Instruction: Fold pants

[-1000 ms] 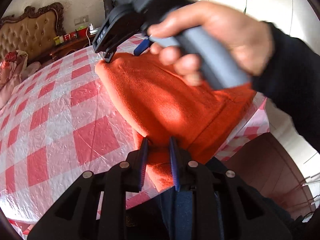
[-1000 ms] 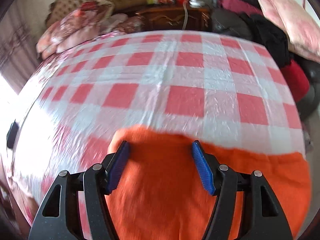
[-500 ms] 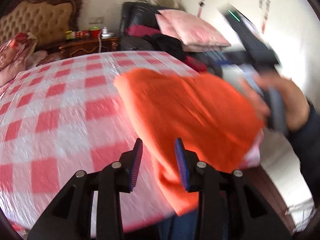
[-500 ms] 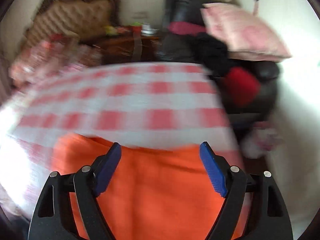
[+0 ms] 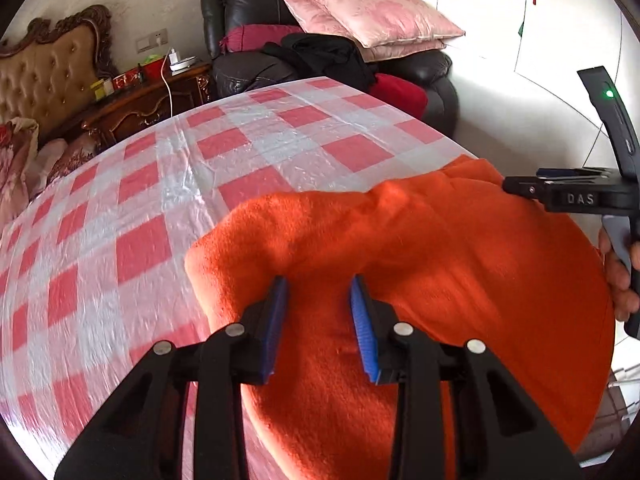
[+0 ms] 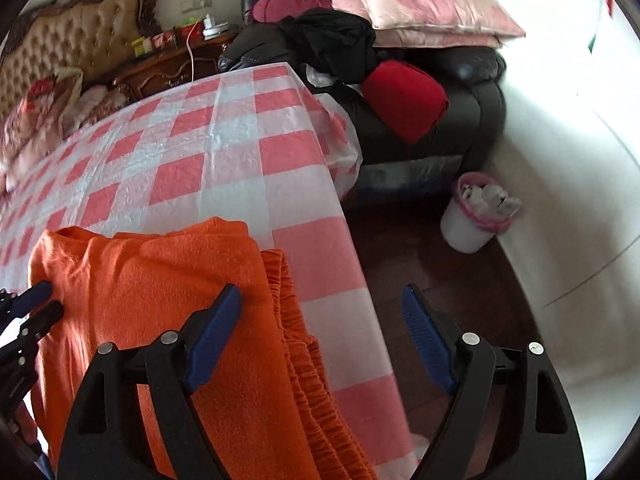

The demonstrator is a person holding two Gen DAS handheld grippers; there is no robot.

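The orange fleece pants (image 5: 420, 248) lie folded on the near corner of the red-and-white checked table (image 5: 168, 184). In the right wrist view the pants (image 6: 160, 292) show their gathered waistband (image 6: 304, 344) toward the table's right edge. My left gripper (image 5: 318, 304) is open and empty, its fingers just over the pants' near left part. My right gripper (image 6: 320, 316) is open wide and empty, above the waistband side and the table edge. The right gripper's body (image 5: 576, 196) shows at the right of the left wrist view; the left gripper's tips (image 6: 36, 304) show at the left of the right wrist view.
A black leather armchair (image 5: 304, 32) piled with pink pillows (image 5: 372, 12), dark clothes and a red cushion (image 6: 404, 96) stands behind the table. A white bin with a pink liner (image 6: 476, 216) stands on the dark floor at right. A wooden sideboard (image 5: 140, 100) and tufted headboard stand far left.
My left gripper has let go of the pants and opened. Both grippers swung to the right; the right one pulled back from the pants' far corner toward the waistband side.
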